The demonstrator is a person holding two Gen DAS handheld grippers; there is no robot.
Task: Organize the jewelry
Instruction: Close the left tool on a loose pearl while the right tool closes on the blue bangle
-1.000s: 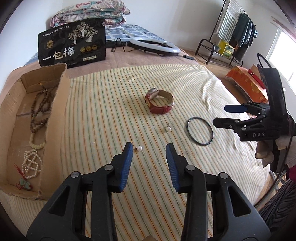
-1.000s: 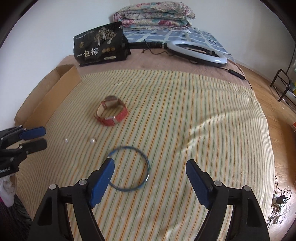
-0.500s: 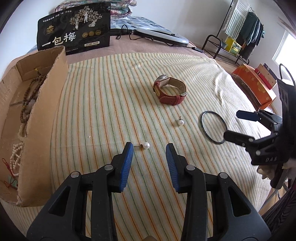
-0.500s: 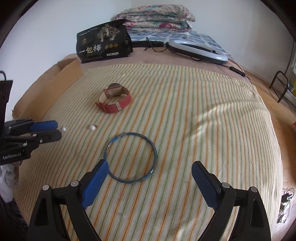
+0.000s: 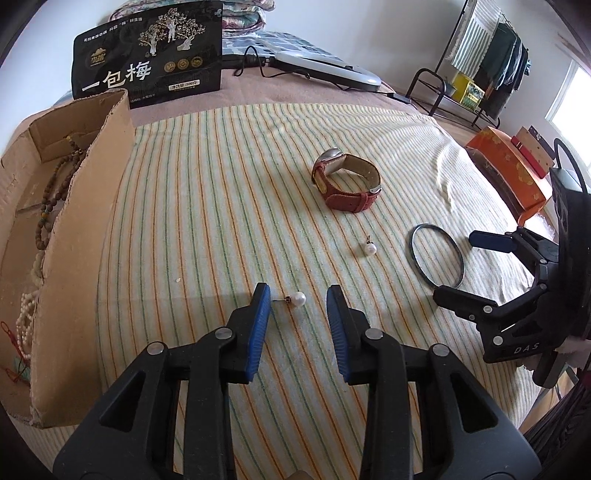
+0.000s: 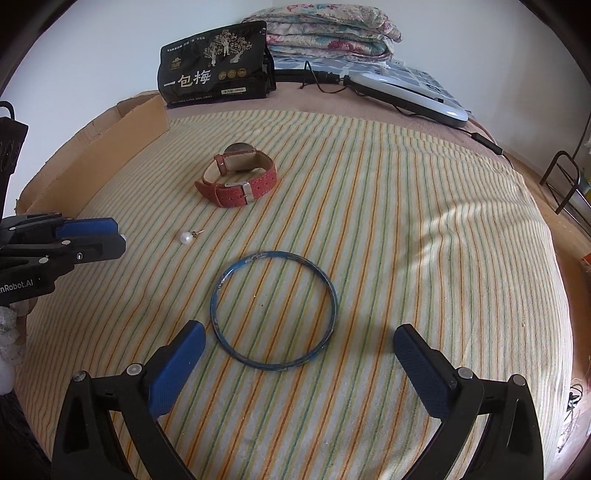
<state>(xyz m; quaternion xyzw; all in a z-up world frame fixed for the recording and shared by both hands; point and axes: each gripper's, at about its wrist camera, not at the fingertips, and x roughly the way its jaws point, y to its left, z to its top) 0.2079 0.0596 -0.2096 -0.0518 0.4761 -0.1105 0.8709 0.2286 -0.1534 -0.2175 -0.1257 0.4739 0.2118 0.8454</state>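
Observation:
A pearl stud earring (image 5: 299, 300) lies on the striped cloth between the tips of my left gripper (image 5: 298, 292). The jaws are closing and the pads stand clear of the pearl. A second pearl earring (image 5: 370, 249) lies further right. A thin blue bangle (image 6: 275, 254) lies flat just ahead of my right gripper (image 6: 299, 332). Its jaws are opening wide, with nothing touching the blue pads. Behind them a red-strapped watch (image 5: 347, 184) rests on its side. The right wrist view shows the left gripper (image 6: 116, 236) at the left edge.
A cardboard box (image 5: 74, 258) along the left holds bead necklaces (image 5: 55, 192). At the back are a black pouch (image 5: 147, 70), a ring light (image 5: 328, 72) with its cable, and folded quilts (image 6: 325, 33). An orange box (image 5: 506, 173) sits past the bed's right edge.
Both grippers have come down closer to the cloth. The left jaws now flank the pearl earring and have narrowed slightly. The right jaws have spread wider near the bangle.

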